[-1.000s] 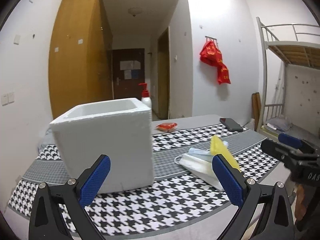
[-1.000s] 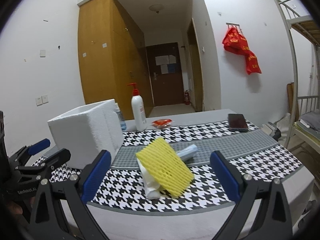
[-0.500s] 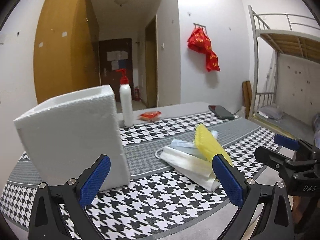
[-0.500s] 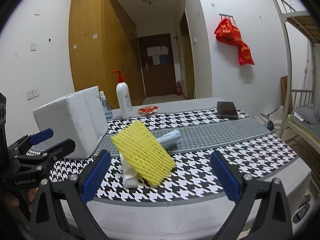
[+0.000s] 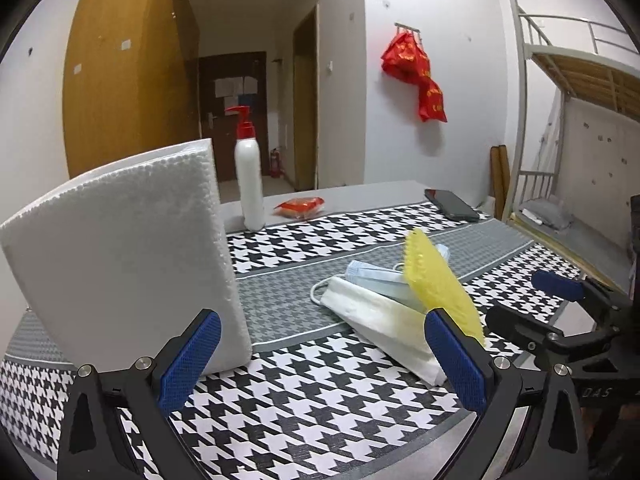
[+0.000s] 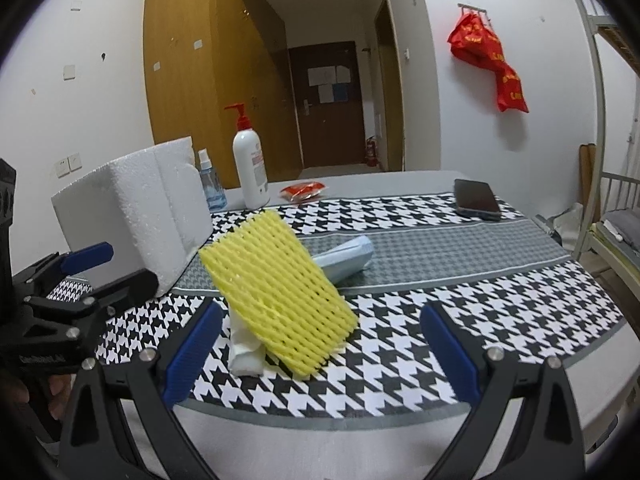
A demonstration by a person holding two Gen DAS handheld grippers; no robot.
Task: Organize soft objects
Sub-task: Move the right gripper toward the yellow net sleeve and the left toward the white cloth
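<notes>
Both the left tongs (image 5: 320, 364) and right tongs (image 6: 320, 356) stand apart, empty. The yellow foam mesh sleeve (image 6: 276, 288) leans on folded white cloth (image 6: 246, 350) at 12 o'clock on the houndstooth tabletop (image 6: 460, 312). Labelling: illegible.

Right gripper (image 6: 320, 354) spread wide, yellow foam net (image 6: 276, 292) tilted, white foam box (image 6: 132, 216) left
</notes>
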